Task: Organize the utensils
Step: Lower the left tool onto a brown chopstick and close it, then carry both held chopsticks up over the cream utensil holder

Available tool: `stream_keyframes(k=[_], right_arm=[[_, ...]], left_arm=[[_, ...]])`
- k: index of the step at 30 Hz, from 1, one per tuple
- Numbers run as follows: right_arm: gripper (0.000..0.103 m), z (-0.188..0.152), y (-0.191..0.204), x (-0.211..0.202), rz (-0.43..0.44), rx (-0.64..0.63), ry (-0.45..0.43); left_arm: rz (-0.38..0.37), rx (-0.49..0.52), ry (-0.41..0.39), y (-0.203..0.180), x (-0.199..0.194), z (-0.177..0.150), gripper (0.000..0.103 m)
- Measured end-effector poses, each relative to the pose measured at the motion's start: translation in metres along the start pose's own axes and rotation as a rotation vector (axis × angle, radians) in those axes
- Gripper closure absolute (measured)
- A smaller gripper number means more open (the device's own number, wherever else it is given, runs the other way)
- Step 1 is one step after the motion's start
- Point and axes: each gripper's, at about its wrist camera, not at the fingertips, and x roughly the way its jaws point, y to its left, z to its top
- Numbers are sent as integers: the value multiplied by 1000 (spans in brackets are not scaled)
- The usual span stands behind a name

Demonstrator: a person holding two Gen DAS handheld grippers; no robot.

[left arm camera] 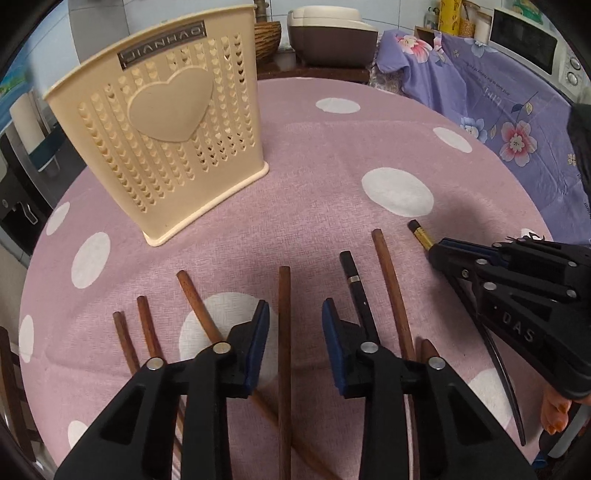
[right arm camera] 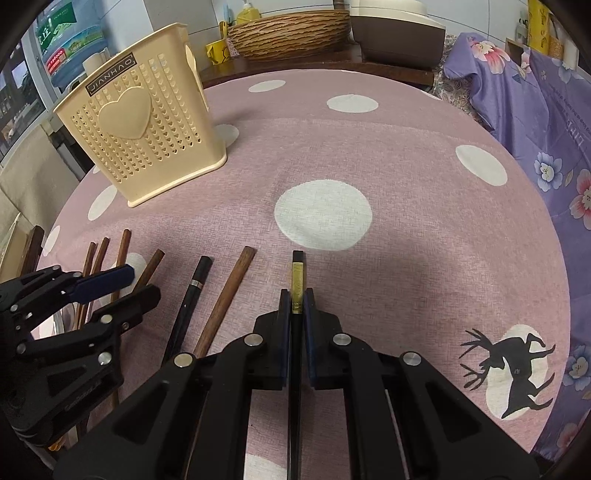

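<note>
A cream perforated utensil holder (left arm camera: 159, 136) with a heart on its side stands at the table's far left; it also shows in the right wrist view (right arm camera: 142, 133). Several brown wooden chopsticks (left arm camera: 283, 332) and a black one (left arm camera: 356, 291) lie side by side on the pink cloth. My left gripper (left arm camera: 295, 314) is open, its fingers either side of a brown chopstick. My right gripper (right arm camera: 296, 295) is shut on a black chopstick with a gold band (right arm camera: 297, 273), which lies along the table. That gripper also shows at the right of the left wrist view (left arm camera: 437, 249).
The round table (right arm camera: 406, 221) has a pink cloth with white dots and a black deer print (right arm camera: 513, 369). A wicker basket (right arm camera: 291, 33) and a rice cooker (left arm camera: 328, 33) stand behind it. Purple floral fabric (left arm camera: 498, 110) drapes at the right.
</note>
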Motion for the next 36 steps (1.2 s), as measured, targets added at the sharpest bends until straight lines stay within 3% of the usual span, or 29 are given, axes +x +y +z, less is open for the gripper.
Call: stream_keyframes(k=[9, 17, 22, 32, 36], right_arm=[[95, 2, 0, 1, 3, 0, 2], [95, 4, -5, 0, 51, 40, 11], [95, 10, -6, -18, 113, 52, -28], [95, 35, -1, -120, 232, -7, -236], [95, 41, 6, -148, 252, -61, -270]], left_arm=[[24, -6, 7, -2, 4, 2, 94], [22, -48, -27, 5, -5, 6, 95], [-3, -105, -111, 19, -39, 12, 95], [-47, -156, -323, 37, -132, 14, 95], [-55, -161, -394, 41, -162, 12, 95]])
